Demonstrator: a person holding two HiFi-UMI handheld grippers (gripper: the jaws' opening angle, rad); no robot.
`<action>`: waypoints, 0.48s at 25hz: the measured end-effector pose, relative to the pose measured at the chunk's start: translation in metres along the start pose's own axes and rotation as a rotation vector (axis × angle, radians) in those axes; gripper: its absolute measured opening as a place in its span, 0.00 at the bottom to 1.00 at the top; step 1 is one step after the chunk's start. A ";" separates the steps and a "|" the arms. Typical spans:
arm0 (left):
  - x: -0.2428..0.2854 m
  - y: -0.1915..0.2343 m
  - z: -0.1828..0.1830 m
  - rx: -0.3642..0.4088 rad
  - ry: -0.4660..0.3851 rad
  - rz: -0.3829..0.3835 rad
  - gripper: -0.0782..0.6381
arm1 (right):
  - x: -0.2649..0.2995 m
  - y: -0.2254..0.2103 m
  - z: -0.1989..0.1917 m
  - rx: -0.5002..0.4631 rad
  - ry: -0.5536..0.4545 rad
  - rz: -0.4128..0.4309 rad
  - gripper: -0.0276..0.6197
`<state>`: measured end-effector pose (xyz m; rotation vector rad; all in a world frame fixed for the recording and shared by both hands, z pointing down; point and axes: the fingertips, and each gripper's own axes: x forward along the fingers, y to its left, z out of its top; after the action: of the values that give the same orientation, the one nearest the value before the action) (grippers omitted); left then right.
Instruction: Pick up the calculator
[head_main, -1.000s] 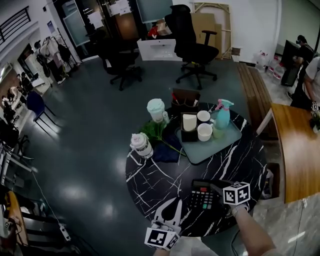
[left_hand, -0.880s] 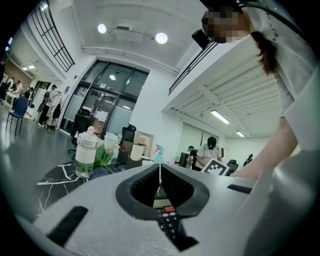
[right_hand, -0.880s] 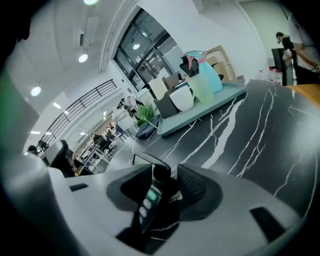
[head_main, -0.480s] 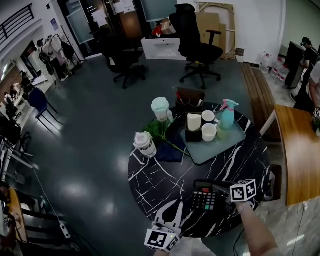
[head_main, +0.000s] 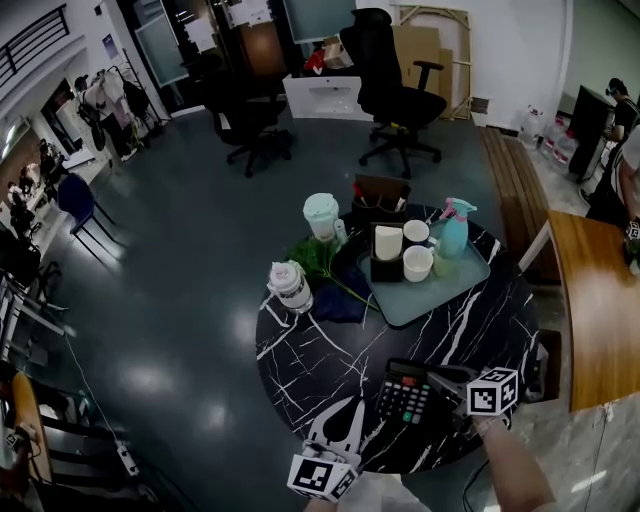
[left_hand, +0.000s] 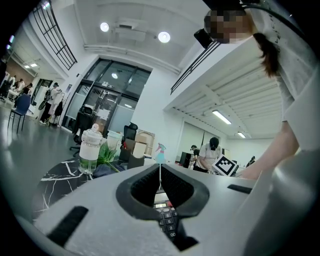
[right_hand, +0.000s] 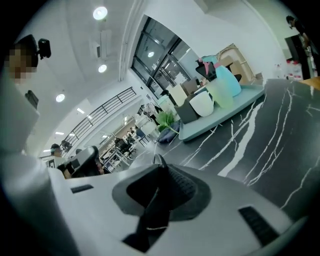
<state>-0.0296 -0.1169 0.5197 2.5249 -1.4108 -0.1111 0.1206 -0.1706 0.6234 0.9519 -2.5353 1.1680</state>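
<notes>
The black calculator (head_main: 405, 392) lies near the front edge of the round black marble table (head_main: 310, 360). My right gripper (head_main: 440, 383) reaches in from the right, and its jaws are closing on the calculator's right edge. In the right gripper view the calculator (right_hand: 152, 210) shows as a thin dark slab, edge-on between the pads of the right gripper (right_hand: 160, 167). My left gripper (head_main: 347, 405) rests shut at the table's front, left of the calculator and apart from it. In the left gripper view the left gripper (left_hand: 160, 175) shows only a slit, with the calculator's keys (left_hand: 166, 217) beyond.
A pale blue tray (head_main: 440, 290) at the back right holds white cups and a teal spray bottle (head_main: 450, 228). A clear bottle (head_main: 290, 285), a mint-lidded cup (head_main: 321, 215), green leaves and a dark cloth stand at the back left. A wooden bench (head_main: 600, 300) runs along the right.
The right gripper's jaws have come in onto the calculator's right edge, and its marker cube has shifted slightly right and toward me. The left gripper has not moved.
</notes>
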 end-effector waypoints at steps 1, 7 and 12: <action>0.000 0.000 -0.002 -0.003 0.001 -0.005 0.12 | -0.001 0.002 0.000 0.001 -0.007 0.002 0.12; -0.001 0.002 0.004 -0.004 -0.003 0.006 0.12 | -0.009 0.011 0.001 0.003 -0.034 0.007 0.12; -0.004 0.005 0.006 0.000 0.002 0.007 0.12 | -0.013 0.024 0.013 0.001 -0.073 0.025 0.12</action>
<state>-0.0368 -0.1173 0.5154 2.5191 -1.4193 -0.1063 0.1170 -0.1623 0.5941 0.9832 -2.6114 1.1625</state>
